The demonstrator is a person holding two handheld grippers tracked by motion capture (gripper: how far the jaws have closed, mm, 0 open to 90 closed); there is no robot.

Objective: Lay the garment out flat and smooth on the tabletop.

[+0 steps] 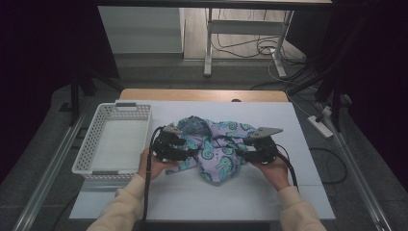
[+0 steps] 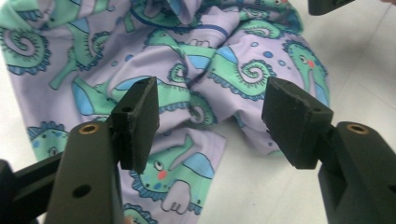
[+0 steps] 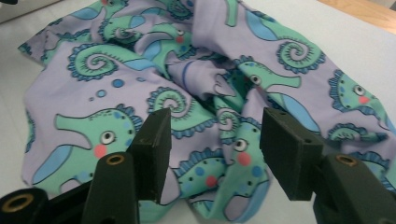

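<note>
White board covers the wooden table (image 1: pixel 202 94), and grey floor with loose cables lies beyond it. At the left edge of the table sits a white slatted basket (image 1: pixel 91 139), its long side running away from the person. Just right of it, the left claw (image 1: pixel 185 153) lies low at the left edge of a crumpled lilac cloth (image 1: pixel 216 144) printed with green seahorses; its jaws stand apart, with nothing pinched between them, and in the left gripper view the cloth (image 2: pixel 196 70) lies below and beyond the gap. That cloth is bunched in a heap at the middle of the table, between the two hands. On its right side the right claw (image 1: pixel 242 150) faces inward, jaws likewise apart above the folds, the cloth (image 3: pixel 187 93) spreading under them unclamped.
</note>
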